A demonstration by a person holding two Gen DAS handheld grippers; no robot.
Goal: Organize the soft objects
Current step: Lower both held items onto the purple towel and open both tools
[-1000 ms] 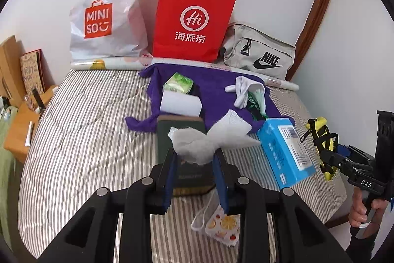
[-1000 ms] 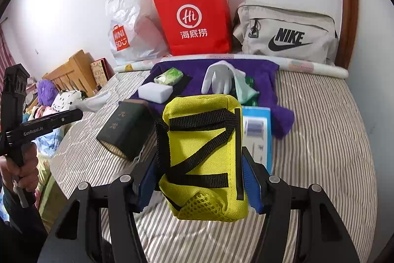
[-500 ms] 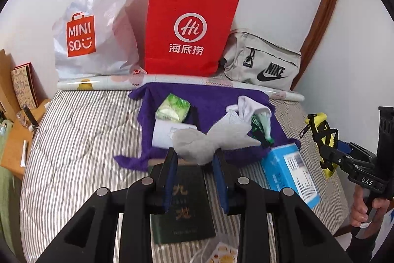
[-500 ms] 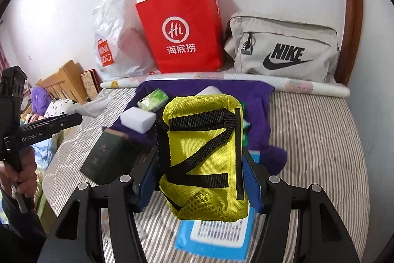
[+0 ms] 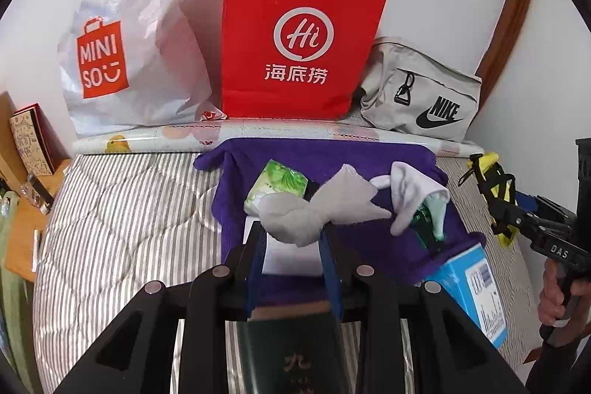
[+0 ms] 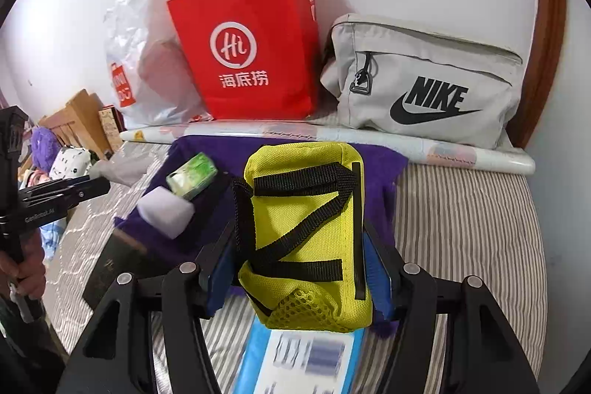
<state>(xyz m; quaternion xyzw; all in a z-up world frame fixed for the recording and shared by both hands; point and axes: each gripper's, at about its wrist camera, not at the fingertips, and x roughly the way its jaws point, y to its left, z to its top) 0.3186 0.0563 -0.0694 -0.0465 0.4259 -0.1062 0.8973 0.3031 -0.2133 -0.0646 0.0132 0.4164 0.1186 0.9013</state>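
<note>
Left tool [image 5: 293,242] pinches grey cloth [image 5: 314,209], right tool [image 6: 299,268] clamps yellow pouch [image 6: 306,231] w/ loose straps, so either could snag or slip over the purple towel [image 5: 332,154].

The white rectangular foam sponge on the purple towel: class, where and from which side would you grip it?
Grip the white foam sponge across its short width, coming from above: it lies flat on the purple towel, and the green tissue packet sits close against its far end, so the long sides seem freest.
</note>
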